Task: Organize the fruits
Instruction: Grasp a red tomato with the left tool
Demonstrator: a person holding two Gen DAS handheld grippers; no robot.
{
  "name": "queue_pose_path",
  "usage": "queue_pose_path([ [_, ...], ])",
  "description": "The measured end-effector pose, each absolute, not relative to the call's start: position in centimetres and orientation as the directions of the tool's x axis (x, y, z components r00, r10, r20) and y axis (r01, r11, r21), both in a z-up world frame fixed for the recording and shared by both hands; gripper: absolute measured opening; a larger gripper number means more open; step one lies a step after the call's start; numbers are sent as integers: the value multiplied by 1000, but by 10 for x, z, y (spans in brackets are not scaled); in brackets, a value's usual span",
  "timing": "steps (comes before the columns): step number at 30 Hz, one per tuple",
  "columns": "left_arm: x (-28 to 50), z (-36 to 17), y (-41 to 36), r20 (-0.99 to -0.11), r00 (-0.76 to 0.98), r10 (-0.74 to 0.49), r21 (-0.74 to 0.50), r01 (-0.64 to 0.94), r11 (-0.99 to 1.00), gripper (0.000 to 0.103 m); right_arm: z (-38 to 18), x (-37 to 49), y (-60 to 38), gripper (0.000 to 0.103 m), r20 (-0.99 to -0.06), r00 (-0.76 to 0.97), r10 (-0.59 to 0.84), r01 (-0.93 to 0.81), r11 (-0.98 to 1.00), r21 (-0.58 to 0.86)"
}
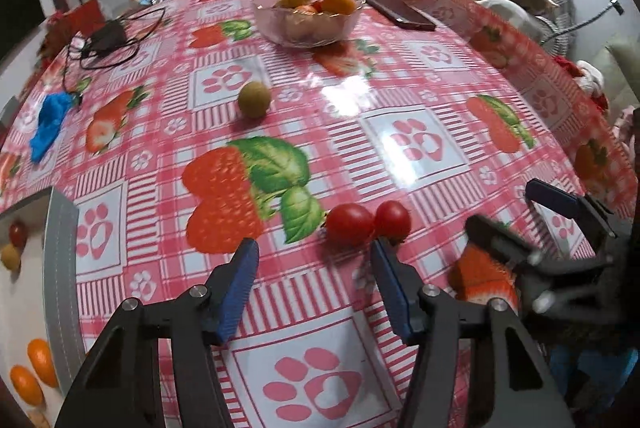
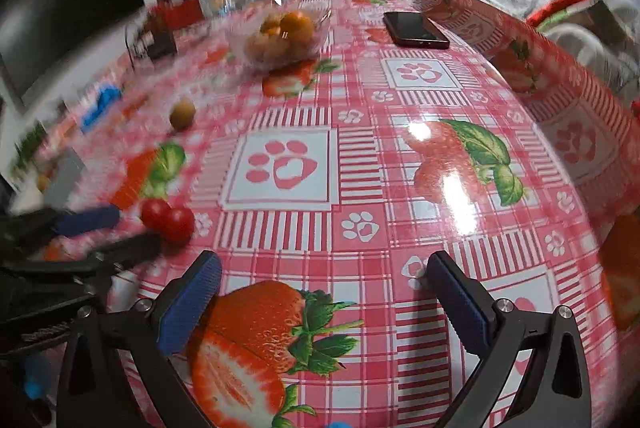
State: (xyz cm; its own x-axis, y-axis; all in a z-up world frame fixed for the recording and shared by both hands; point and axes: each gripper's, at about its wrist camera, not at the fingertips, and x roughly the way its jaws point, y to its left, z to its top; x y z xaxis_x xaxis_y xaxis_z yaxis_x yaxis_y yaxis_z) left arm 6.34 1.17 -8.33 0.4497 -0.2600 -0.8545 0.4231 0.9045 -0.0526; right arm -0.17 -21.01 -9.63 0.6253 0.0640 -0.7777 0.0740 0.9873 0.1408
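Note:
Two red cherry tomatoes [image 1: 367,223] lie touching each other on the strawberry-print tablecloth, just past my left gripper's [image 1: 314,266] right fingertip. The left gripper is open and empty. A small green-brown fruit [image 1: 254,99] lies alone farther out. A clear glass bowl [image 1: 308,16] at the far side holds oranges and other fruit. My right gripper [image 2: 324,278] is open and empty over the cloth; it also shows in the left wrist view [image 1: 520,216]. In the right wrist view the tomatoes [image 2: 168,219] lie at left, beside the left gripper [image 2: 108,232].
A dark phone [image 1: 402,11] lies right of the bowl. A black charger with cables [image 1: 105,38] and a blue cloth [image 1: 50,122] lie at left. A grey-edged white tray [image 1: 60,268] with a tomato and oranges is at the near left. The table edge runs along the right.

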Motion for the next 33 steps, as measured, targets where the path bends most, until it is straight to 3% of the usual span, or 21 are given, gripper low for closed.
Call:
queue_pose_path([
  [4,68,-86,4,-857,439,-271,-55,444,894,62,-93,-10,-233,103,-732,671,119,125,955,270],
  [11,77,-89,-10,-848,459,-265,-37,446,894,59,-94,-3,-218,103,-768,638,48,127,978,167],
  [13,74,-88,-11,-846,467,-256,-25,446,895,52,-94,-4,-221,103,-760,646,64,126,974,189],
  [17,69,-87,-1,-841,486,-239,-14,422,907,26,-95,-5,-222,103,-761,646,61,126,975,185],
  [33,32,-91,81,-796,593,-122,16,221,975,26,-98,2,-210,103,-793,610,-3,126,988,93],
])
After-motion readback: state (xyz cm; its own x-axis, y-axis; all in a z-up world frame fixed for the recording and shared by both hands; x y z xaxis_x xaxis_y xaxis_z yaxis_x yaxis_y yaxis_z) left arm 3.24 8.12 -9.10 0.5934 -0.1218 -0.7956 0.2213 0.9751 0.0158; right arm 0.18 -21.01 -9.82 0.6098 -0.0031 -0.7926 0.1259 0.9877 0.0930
